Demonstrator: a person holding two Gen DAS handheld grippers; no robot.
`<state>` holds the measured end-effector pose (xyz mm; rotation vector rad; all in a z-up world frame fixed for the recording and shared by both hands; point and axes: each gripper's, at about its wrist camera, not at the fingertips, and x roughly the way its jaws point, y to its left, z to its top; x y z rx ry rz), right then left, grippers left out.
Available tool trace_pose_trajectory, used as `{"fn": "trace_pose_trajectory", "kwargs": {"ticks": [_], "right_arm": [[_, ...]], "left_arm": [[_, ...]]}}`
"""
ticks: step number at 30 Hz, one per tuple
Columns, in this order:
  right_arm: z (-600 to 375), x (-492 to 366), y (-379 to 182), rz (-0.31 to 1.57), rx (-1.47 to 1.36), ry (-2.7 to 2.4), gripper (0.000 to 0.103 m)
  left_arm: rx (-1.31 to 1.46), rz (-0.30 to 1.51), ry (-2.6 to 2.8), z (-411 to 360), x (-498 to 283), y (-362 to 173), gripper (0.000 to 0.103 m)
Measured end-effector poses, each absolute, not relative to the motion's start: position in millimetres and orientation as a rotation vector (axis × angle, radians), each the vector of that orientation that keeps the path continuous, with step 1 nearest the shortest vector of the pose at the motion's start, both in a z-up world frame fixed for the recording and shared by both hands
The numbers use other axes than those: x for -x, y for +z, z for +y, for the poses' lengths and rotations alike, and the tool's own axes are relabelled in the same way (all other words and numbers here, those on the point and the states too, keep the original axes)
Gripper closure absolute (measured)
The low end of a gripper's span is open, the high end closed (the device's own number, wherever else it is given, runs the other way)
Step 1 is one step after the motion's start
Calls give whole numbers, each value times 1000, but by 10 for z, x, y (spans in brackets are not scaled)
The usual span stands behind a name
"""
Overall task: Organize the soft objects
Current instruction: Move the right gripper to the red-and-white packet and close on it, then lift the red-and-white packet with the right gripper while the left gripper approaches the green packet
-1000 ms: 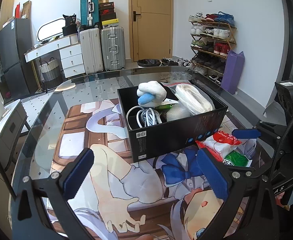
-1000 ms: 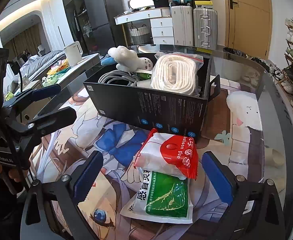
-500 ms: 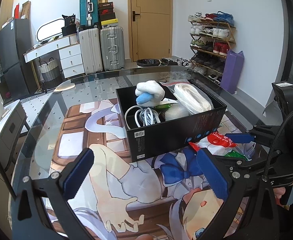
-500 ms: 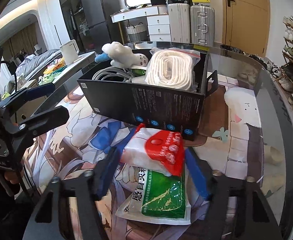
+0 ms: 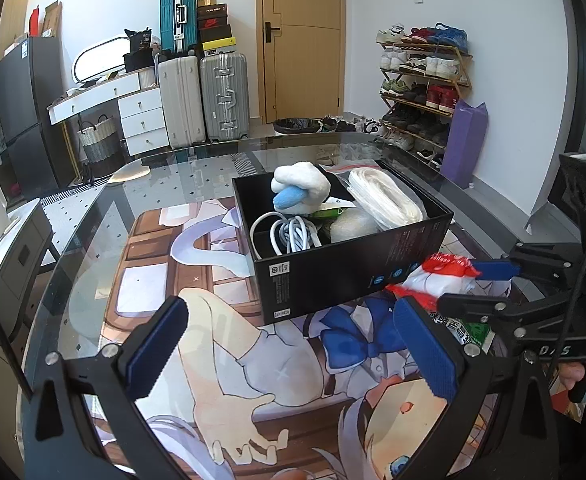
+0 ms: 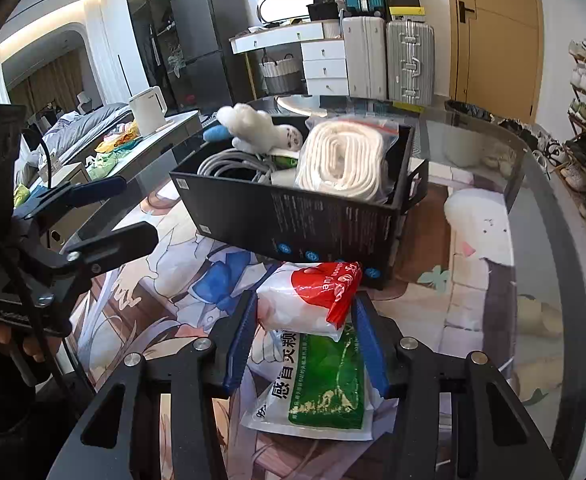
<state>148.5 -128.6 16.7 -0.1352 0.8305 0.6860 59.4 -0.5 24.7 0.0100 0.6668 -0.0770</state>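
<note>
My right gripper (image 6: 305, 312) is shut on a red-and-white soft packet (image 6: 313, 298) and holds it just above a green-and-white packet (image 6: 321, 384) lying on the mat. The held packet also shows in the left wrist view (image 5: 439, 276), in front of the black box (image 5: 357, 268). The box (image 6: 293, 220) holds a white plush toy (image 6: 257, 128), a bag of white rope (image 6: 345, 160) and a coiled grey cable (image 6: 229, 166). My left gripper (image 5: 293, 344) is open and empty, low over the mat, left of the box front.
The glass table (image 6: 533, 184) carries a printed anime mat (image 5: 153, 280). A white plush shape (image 6: 481, 224) lies right of the box. Suitcases (image 5: 201, 96), a door and a shoe rack (image 5: 425, 80) stand beyond the table.
My right gripper moved forward, closed its jaws on the red-and-white packet and lifted it off the green packet. The left gripper stayed open and nearly still.
</note>
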Motion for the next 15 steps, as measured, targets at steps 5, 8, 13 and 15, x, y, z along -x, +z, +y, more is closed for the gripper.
{"fn": "trace_pose_trajectory", "kwargs": {"ticks": [5,8,13,15], "right_arm": [[-1416,-1450,309,793,113,691,54],[-1511,-1423,419,764,98,681,54],[-1619,-1374,555,728,79,670,54],[-1657,-1358,596,720,74,670,54]], "left_arm": [[-14,668,-81,-18,-586,246,0],[-16,672,-86,-32,-583,248,0],[-16,686,-102,-93,-583,228,0],[-17,692,-110,-130,-581,221,0]]}}
